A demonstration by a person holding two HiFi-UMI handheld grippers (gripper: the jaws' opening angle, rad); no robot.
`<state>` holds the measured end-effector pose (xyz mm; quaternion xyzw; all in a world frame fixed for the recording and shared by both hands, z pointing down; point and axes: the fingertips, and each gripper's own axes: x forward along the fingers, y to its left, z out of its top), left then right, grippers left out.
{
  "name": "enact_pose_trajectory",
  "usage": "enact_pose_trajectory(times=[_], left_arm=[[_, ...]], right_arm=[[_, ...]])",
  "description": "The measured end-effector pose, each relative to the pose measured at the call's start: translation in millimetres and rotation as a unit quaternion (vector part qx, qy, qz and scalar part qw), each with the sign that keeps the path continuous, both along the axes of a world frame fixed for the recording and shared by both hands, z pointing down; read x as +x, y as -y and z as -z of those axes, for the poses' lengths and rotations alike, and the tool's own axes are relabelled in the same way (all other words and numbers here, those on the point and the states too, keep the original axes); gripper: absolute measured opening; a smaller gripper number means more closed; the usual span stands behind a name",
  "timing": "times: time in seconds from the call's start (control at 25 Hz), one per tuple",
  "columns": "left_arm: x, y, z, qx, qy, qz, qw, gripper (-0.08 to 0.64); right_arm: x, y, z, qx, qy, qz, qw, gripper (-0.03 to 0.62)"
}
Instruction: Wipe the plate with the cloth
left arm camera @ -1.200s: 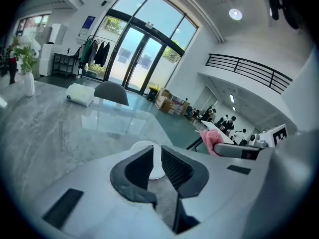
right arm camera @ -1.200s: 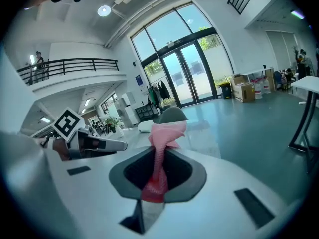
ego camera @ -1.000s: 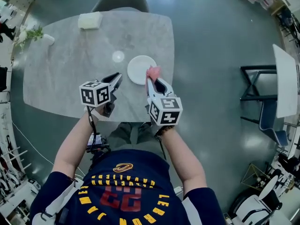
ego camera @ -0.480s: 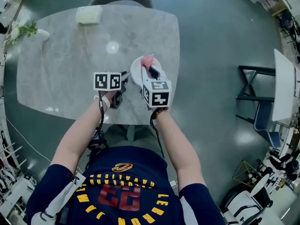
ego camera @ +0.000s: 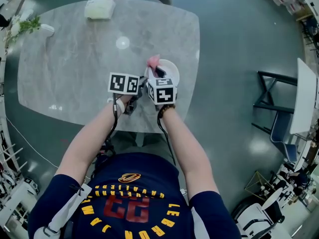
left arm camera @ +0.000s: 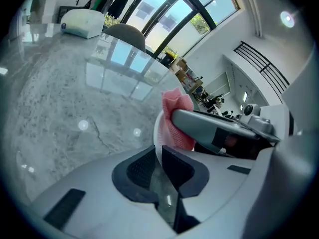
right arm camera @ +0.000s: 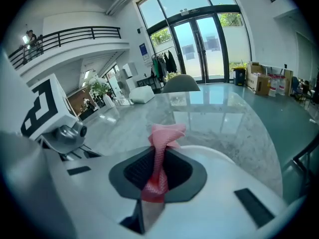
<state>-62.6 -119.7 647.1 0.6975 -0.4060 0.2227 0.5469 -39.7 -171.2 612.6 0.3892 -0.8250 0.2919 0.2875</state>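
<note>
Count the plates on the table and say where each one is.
1: a white plate on the table's right side, under the pink cloth held in the right tool. None appears hidden.

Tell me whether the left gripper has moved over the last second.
Yes. The left gripper has closed in on the plate, its jaws now at the near rim.
</note>
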Motion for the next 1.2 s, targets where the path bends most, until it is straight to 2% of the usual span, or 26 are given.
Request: enact_pose_trajectory(times=[0.2,0.48,0.84,1.2], left_arm=[[6,1,0,-0.013,-0.027,0.034,0.999,0.027],[-1,-1,4,-0.009,-0.021,0.043,0.9988,0.021],[3,0,2,-0.014,-0.017,0.052,0.9984,0.017],[0,0,3,-0.015,-0.014,0.058,0.9981,0.017]], right_arm=[[-4,1,-2,-0.012,0.014,-0.004,1.0,0.041],[-4,-5,-16,-0.033,0.002,-0.011,0.999,0.04],[55,0,-21,-0.045,-0.015,-0.059,0.997,0.04],[112,0,-15,-0.036,-0.031,-0.098,0.994,0.04]])
